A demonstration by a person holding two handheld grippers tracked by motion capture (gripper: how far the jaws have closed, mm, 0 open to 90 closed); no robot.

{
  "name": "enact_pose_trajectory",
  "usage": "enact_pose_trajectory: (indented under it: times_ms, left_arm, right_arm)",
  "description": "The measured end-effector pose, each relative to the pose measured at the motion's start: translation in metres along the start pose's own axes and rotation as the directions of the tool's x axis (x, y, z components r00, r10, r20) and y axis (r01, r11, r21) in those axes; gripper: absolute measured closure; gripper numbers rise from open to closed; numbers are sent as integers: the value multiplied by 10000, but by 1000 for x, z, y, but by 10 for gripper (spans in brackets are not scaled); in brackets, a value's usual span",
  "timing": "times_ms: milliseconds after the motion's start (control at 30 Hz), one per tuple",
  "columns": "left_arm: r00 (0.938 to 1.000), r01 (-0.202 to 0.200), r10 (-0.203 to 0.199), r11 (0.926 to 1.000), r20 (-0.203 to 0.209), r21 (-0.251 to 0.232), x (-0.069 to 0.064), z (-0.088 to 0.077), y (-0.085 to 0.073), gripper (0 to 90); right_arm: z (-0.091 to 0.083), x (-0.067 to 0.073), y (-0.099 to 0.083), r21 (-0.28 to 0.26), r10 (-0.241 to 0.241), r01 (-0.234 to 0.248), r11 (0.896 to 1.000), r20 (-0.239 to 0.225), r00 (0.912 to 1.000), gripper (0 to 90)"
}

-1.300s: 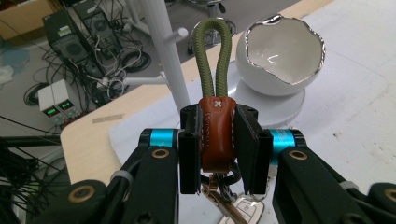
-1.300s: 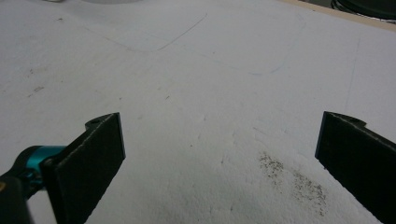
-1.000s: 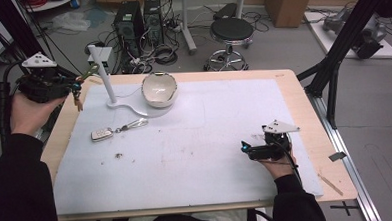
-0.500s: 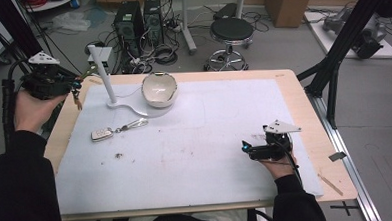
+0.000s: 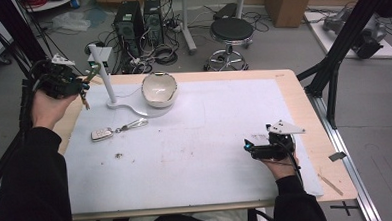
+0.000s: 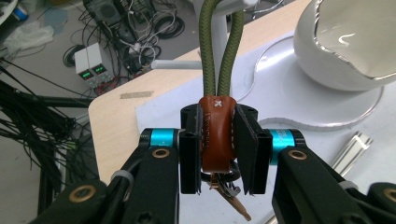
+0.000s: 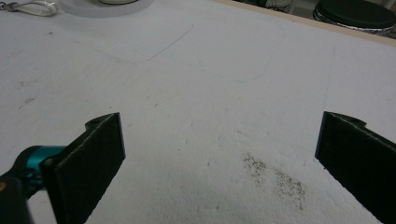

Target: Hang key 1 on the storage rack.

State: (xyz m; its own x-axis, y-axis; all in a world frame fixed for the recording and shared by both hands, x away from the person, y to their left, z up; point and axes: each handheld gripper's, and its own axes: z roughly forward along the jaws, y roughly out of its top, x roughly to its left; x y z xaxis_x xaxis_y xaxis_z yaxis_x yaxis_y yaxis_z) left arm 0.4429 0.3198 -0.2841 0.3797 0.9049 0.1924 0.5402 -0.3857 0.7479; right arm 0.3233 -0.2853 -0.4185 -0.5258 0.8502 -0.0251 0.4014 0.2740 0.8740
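Note:
My left gripper (image 6: 217, 156) is shut on the brown leather tab (image 6: 216, 130) of a keychain. Its green cord loop (image 6: 217, 51) rises past the top of the left gripper view, beside a white part of the stand; I cannot tell whether it hangs on it. Keys dangle below the jaws. In the high view the left gripper (image 5: 83, 87) is held up at the table's far left corner, its green loop (image 5: 93, 72) close to the white stand's post (image 5: 107, 79). My right gripper (image 5: 248, 147) rests on the white mat (image 5: 210, 140) at the near right, open (image 7: 219, 163) and holding nothing.
A white bowl (image 5: 159, 88) sits on the stand's flat base (image 5: 134, 109), close to my left gripper (image 6: 350, 46). A second key fob (image 5: 101, 134) with a silver clip (image 5: 134, 124) lies on the mat left of centre. A table edge (image 5: 309, 115) runs along the right.
My left hand has moved a little to the right, towards the white stand, carrying the keychain. The right hand has stayed where it was.

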Motion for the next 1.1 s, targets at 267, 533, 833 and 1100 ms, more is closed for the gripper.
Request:
enact_pose_trajectory:
  times_ms: [267, 533, 833, 1100]
  left_arm:
    - [9967, 803, -806, 9955, -32, -494, 0, 16, -10, 727]
    - [9967, 806, -810, 9947, -32, -645, -1, 22, -16, 726]
    - [9941, 1083, -1083, 9912, 38, -765, -3, 21, -18, 702]
    - [9797, 1733, -1599, 9788, 1212, -1091, 0, 16, -23, 473]
  right_arm:
    - [-2, -2, -1, -137, 127, -126, 9998, 34, 9999, 4]
    - [-3, -4, -2, -147, 202, -201, 9997, 51, 9998, 5]
    - [-3, -4, -2, -122, 292, -291, 9995, 54, 9996, 5]
    - [-3, -5, -2, -160, 213, -211, 9996, 94, 9997, 5]
